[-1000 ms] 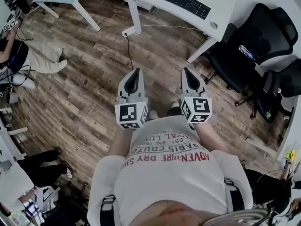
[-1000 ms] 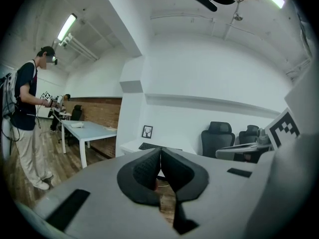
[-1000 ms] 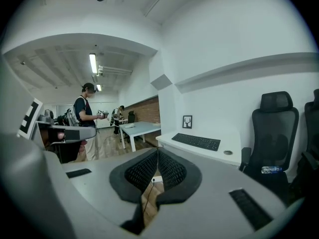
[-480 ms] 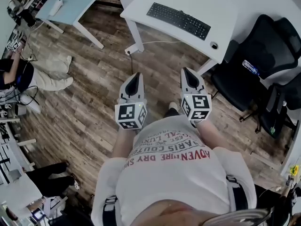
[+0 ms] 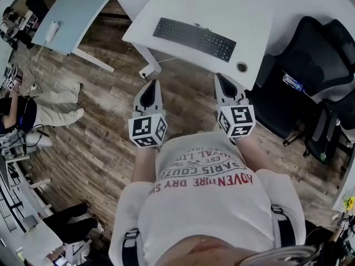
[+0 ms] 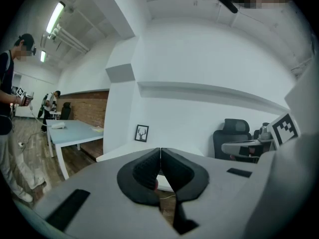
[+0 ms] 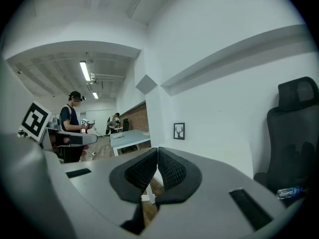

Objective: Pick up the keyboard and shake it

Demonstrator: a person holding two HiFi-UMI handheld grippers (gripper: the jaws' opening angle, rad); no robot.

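A person stood facing a white desk [image 5: 252, 15], holding the left gripper [image 5: 151, 84] and the right gripper [image 5: 221, 77] side by side over the wood floor [image 5: 100, 132], just short of the desk's near edge. Both pairs of jaws were pressed together with nothing between them (the black pads met along a thin seam in each gripper view). The black keyboard [image 5: 194, 39] lay flat on the desk, ahead of both grippers and untouched. A black office chair [image 5: 313, 51] stood to the desk's right, a pale blue table [image 5: 75, 13] to its left. A small framed picture [image 6: 141, 132] stood at the desk's far edge.
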